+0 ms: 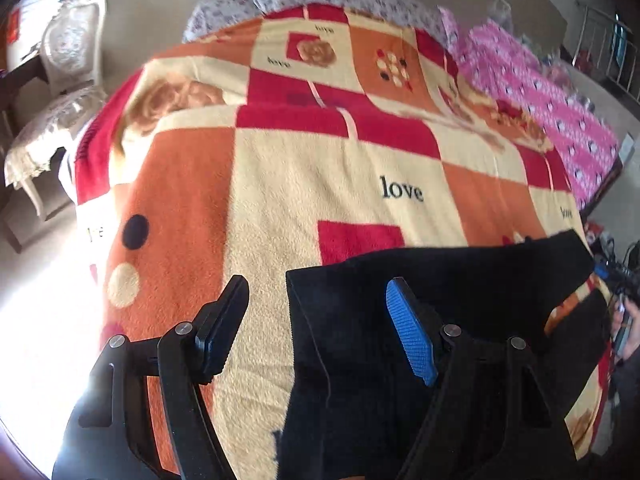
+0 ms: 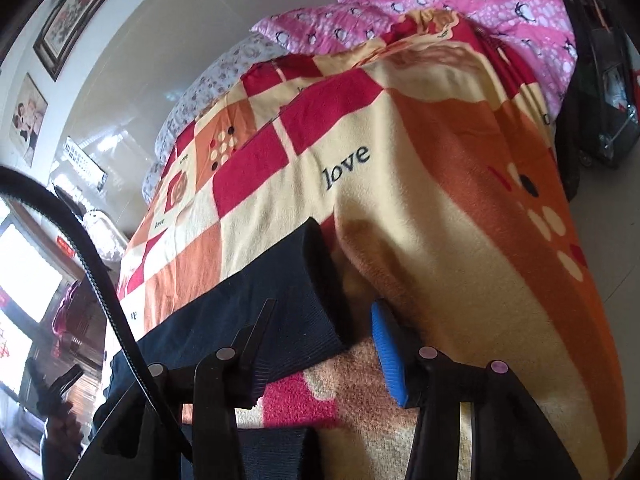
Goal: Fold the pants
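Left wrist view showed the left gripper (image 1: 316, 320) spread wide above the bed, its pads touching nothing; the bare finger hung over the blanket (image 1: 280, 184) and the blue-padded finger (image 1: 410, 332) over the black pants (image 1: 460, 300), whose left edge ran between the two. The pants lay flat on the near right part of the blanket, with a pink quilt (image 1: 540, 100) at the far right.

From the right wrist view, the right gripper (image 2: 320, 344) stood partly open with nothing pinched. Its dark finger (image 2: 252, 344) overlapped the ribbed edge of the pants (image 2: 280, 300), though whether it touched the cloth could not be told, and the blue pad (image 2: 386, 356) hung over bare blanket to the right. Another dark fold of the pants (image 2: 260, 452) showed at the near edge.

Both grippers appeared to have let go, so a fold seemed just laid and released. Judged from that, the next move called for choosing fresh grip points, probably one edge or end of the garment, closing on both layers together, and carrying them across evenly without dragging the blanket's pile.
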### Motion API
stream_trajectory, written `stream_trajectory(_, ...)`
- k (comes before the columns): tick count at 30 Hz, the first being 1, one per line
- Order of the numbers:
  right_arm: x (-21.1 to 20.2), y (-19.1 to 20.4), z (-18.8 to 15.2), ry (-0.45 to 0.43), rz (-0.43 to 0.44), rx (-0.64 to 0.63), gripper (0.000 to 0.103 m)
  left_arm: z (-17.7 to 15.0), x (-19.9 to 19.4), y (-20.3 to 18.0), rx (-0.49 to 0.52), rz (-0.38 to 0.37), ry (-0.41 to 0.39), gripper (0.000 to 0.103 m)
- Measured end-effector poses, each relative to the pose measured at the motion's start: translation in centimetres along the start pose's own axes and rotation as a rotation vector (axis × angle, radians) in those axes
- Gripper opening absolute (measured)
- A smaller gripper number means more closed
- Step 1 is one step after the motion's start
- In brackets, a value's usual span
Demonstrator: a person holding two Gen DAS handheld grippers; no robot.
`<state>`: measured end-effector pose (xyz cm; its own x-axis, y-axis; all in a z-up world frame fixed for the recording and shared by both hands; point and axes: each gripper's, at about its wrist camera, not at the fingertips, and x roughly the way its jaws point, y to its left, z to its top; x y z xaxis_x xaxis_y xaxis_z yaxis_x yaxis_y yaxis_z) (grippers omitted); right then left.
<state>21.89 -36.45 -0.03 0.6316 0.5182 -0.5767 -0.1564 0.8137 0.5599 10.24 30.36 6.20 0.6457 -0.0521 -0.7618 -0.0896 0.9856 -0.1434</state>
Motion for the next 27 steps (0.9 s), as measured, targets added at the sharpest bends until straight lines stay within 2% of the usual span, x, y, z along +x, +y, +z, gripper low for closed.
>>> stream_trajectory(3,0.0,-0.6,0.1,0.003,0.032,0.026,0.045,0.3,2.8,-0.1,0.108,-0.011,0.056,0.072)
stream_trajectory(6,-0.2,-1.2,0.1,-0.001,0.066,0.053,0.045,0.8,5.0,0.5,0.144,-0.013,0.101,0.070)
stream_trajectory(10,-0.2,-1.2,0.0,-0.004,0.074,0.056,0.045,1.2,6.8,0.8,0.189,-0.105,0.164,0.070)
stream_trajectory(14,-0.3,-1.2,0.0,-0.003,0.073,0.052,0.045,1.5,6.9,1.0,0.218,-0.171,0.144,0.070)
stream_trajectory(18,-0.4,-1.2,0.0,-0.004,0.075,0.053,0.045,1.3,6.7,0.5,0.255,-0.167,0.127,0.069)
stream_trajectory(21,-0.4,-1.2,0.0,-0.006,0.073,0.053,0.045,0.7,6.3,0.1,0.257,-0.168,0.115,0.050)
stream_trajectory(23,-0.5,-1.2,0.0,-0.006,0.072,0.052,0.045,0.4,6.0,-0.4,0.265,-0.164,0.111,0.031)
stream_trajectory(25,-0.5,-1.1,0.0,-0.005,0.072,0.052,0.045,0.2,5.8,-0.9,0.271,-0.173,0.117,0.017)
stream_trajectory(26,-0.5,-1.1,0.0,-0.005,0.071,0.052,0.045,0.1,5.6,-1.1,0.276,-0.161,0.113,0.013)
stream_trajectory(27,-0.5,-1.2,0.0,-0.005,0.072,0.052,0.045,0.1,5.3,-1.2,0.279,-0.156,0.111,0.012)
